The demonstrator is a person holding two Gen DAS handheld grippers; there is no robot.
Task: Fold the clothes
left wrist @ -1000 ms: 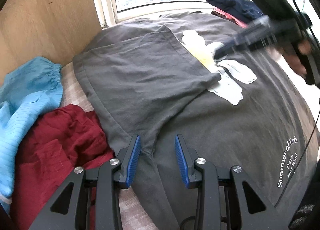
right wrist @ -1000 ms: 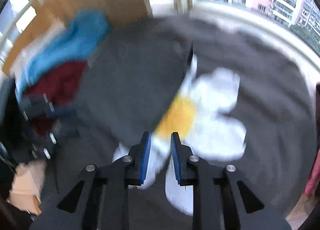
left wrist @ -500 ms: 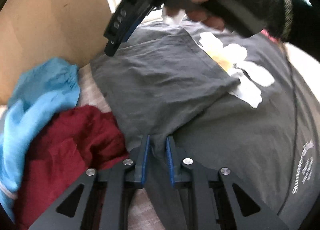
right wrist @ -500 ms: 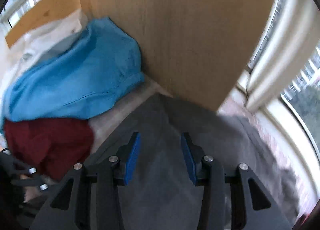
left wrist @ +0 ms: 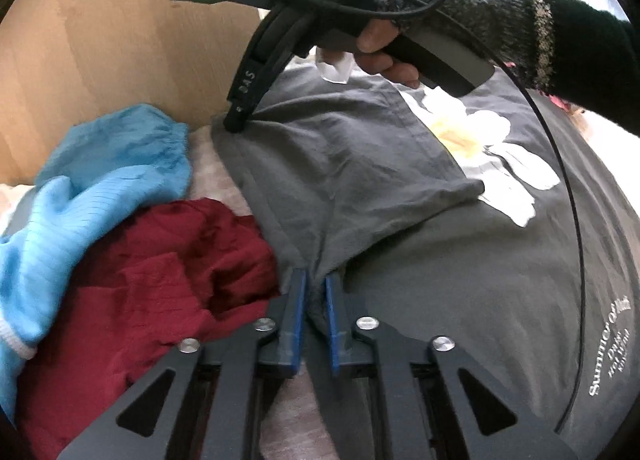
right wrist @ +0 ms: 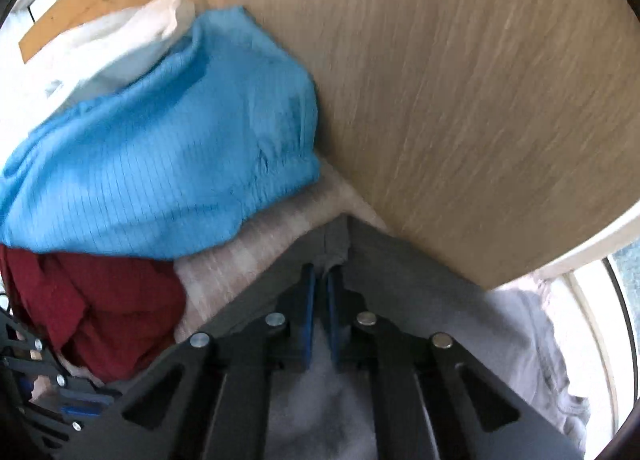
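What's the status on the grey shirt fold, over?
Left tongs shut on grey T-shirt at its near edge. Right tongs shut on its far corner. Red garment and blue garment crowd the left side.

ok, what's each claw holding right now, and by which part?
Both hold the grey T-shirt. The left claw pinches the near end of its folded-over flap; the right claw pinches the flap's far corner by the wooden panel.

Black grippers point(left wrist: 315, 292), blue-lined jaws, grey knit sleeve point(left wrist: 480, 15)

The right claw point(left wrist: 236, 124) tips are buried in the grey shirt point(left wrist: 440, 280).
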